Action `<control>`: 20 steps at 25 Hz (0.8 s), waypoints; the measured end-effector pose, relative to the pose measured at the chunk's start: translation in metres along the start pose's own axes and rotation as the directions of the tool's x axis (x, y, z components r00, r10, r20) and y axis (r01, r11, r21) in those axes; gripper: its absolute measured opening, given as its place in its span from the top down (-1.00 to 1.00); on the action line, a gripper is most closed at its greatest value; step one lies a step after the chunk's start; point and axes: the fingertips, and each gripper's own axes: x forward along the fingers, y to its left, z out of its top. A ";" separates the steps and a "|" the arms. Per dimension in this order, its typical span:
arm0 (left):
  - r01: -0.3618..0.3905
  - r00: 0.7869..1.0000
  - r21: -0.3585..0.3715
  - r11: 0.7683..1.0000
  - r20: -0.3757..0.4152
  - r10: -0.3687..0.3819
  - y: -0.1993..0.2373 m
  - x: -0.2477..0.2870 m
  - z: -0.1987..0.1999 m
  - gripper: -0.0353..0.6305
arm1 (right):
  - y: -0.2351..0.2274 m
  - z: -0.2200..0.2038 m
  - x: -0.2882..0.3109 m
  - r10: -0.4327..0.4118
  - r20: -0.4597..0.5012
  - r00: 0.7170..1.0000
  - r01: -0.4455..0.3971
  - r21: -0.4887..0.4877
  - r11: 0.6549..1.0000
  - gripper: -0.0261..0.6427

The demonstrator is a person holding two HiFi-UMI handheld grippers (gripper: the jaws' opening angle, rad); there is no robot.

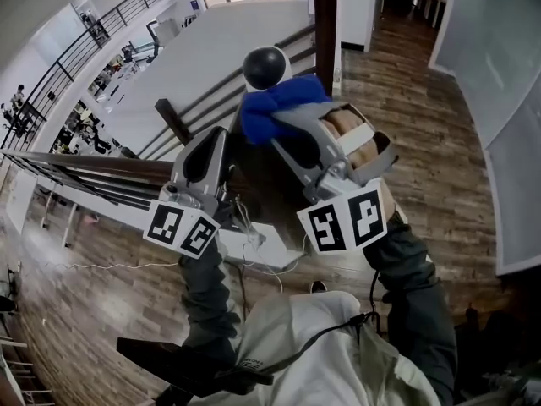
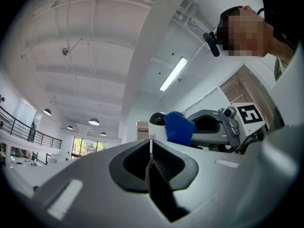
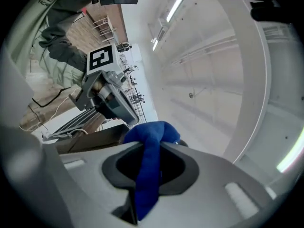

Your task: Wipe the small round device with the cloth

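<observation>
The small round device [image 1: 265, 66], a white ball with a black face, hangs in the air above a railing. In the left gripper view the small round device [image 2: 157, 124] sits just past my jaw tips. My left gripper [image 2: 151, 150] is shut on a thin white piece that seems to belong to the device's underside. A blue cloth [image 1: 280, 106] is pressed against the device from the right and below. My right gripper [image 1: 286, 127] is shut on that cloth. In the right gripper view the cloth [image 3: 151, 141] bunches over the jaw tips and hides most of the device.
A dark wooden railing [image 1: 80, 166] and post [image 1: 174, 118] run under the grippers, with a lower floor far beyond. Wood flooring [image 1: 406, 100] lies to the right. A white cable [image 1: 110, 266] trails on the floor at my feet. The left gripper [image 3: 110, 96] shows in the right gripper view.
</observation>
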 end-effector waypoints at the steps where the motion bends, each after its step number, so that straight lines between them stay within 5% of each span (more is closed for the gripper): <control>1: 0.000 1.000 0.002 1.000 0.001 0.000 0.000 -0.001 0.001 0.88 | -0.010 0.003 0.000 -0.020 -0.001 1.000 0.020 -0.021 1.000 0.70; 8: -0.016 1.000 0.006 1.000 0.001 0.016 0.003 -0.009 0.004 0.88 | -0.096 0.050 0.029 -0.243 -0.057 0.968 0.214 -0.312 0.926 0.70; 12: -0.012 1.000 0.010 1.000 -0.009 0.012 -0.001 -0.013 0.007 0.88 | -0.091 0.062 0.066 -0.209 -0.100 0.973 0.155 -0.394 0.906 0.70; 20: -0.029 1.000 0.013 0.999 -0.007 0.029 0.001 -0.024 0.010 0.88 | -0.034 0.045 0.058 -0.119 -0.137 0.983 0.067 -0.336 0.940 0.70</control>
